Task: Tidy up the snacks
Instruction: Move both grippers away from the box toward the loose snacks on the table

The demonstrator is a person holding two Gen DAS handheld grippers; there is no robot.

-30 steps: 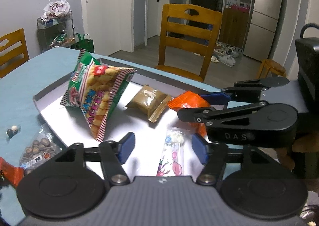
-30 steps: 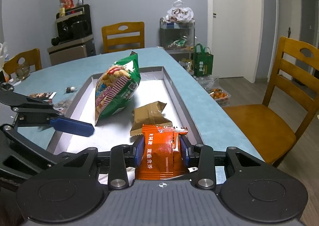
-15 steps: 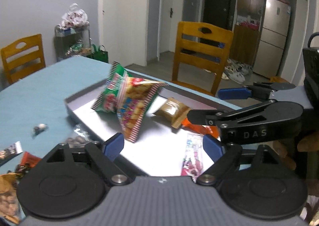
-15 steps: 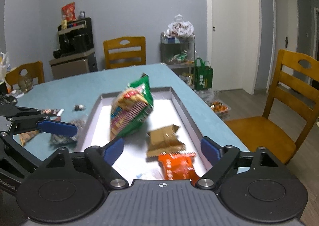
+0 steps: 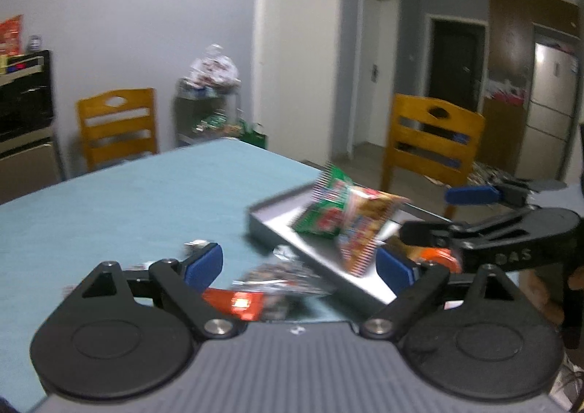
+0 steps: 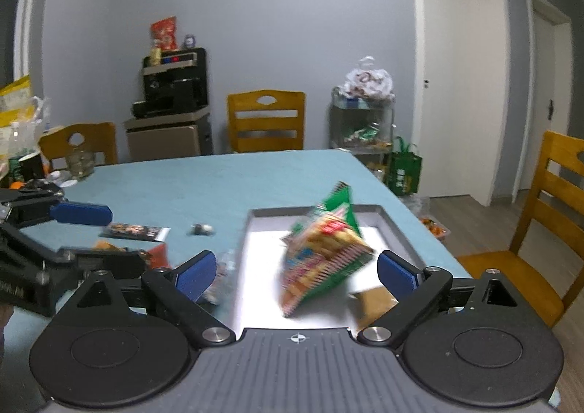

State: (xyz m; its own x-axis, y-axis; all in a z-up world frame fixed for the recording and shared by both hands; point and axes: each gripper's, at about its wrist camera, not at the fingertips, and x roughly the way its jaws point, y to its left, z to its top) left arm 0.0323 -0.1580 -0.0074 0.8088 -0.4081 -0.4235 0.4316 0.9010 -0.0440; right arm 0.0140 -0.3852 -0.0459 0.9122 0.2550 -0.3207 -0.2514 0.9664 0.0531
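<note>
Both claws, left (image 5: 298, 267) and right (image 6: 295, 272), are standing apart and empty, jaws having just been opening. Green bag (image 6: 321, 249), brown packet (image 6: 376, 303) and orange packet (image 5: 436, 258) are lying in the tray (image 6: 398, 227); loose packets (image 6: 135, 230) are waiting on the table (image 6: 219, 179).

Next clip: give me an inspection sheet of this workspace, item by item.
Surface: teal table.
Job's things: grey tray holding a green biscuit bag and a brown packet; an orange packet beyond it.
Clutter: loose packets and a dark wrapper on the table beside the tray.
Grippers: left gripper and right gripper open, nothing between the fingers; both have just been opening.
Cables: nothing seen.
Surroundings: wooden chairs, trolley, fridge.
</note>
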